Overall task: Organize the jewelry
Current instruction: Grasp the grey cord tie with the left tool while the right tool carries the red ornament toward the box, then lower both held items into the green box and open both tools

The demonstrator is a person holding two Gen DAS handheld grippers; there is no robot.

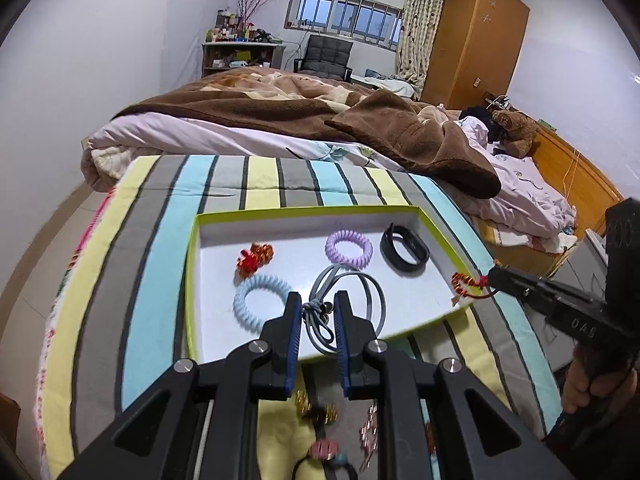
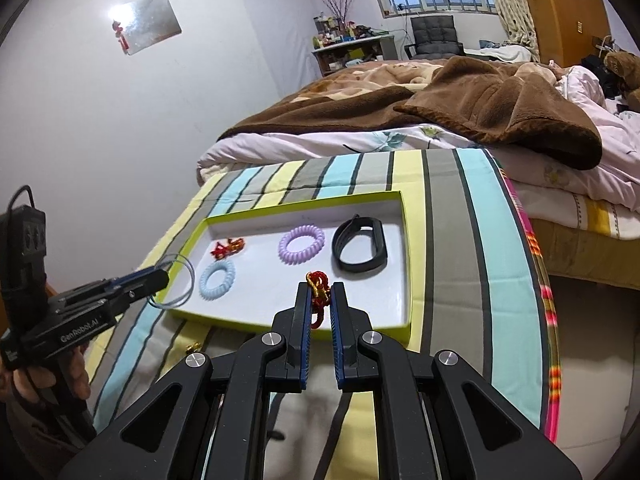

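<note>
Red cord charm (image 2: 318,294) between right tongs (image 2: 320,296)

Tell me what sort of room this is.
A bedroom, most likely: an unmade bed under a brown blanket, a tall wooden wardrobe, and a teddy bear on the bedding.

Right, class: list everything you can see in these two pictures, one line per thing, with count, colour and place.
Tray: one, white with green rim, on the striped cloth.
Striped cloth: one, blue, grey and yellow, under the tray.
Coil hair ties: two, lilac and pale blue, in the tray.
Wristband: one, black, in the tray, right side.
Red-gold charm: one, in the tray, far left.
Loose trinkets: several, blurred, on the cloth before the tray.
Brown blanket: one, on the bed behind.
Left gripper: black, shut on a grey cord loop.
Right gripper: black, shut on a red knotted charm.
</note>
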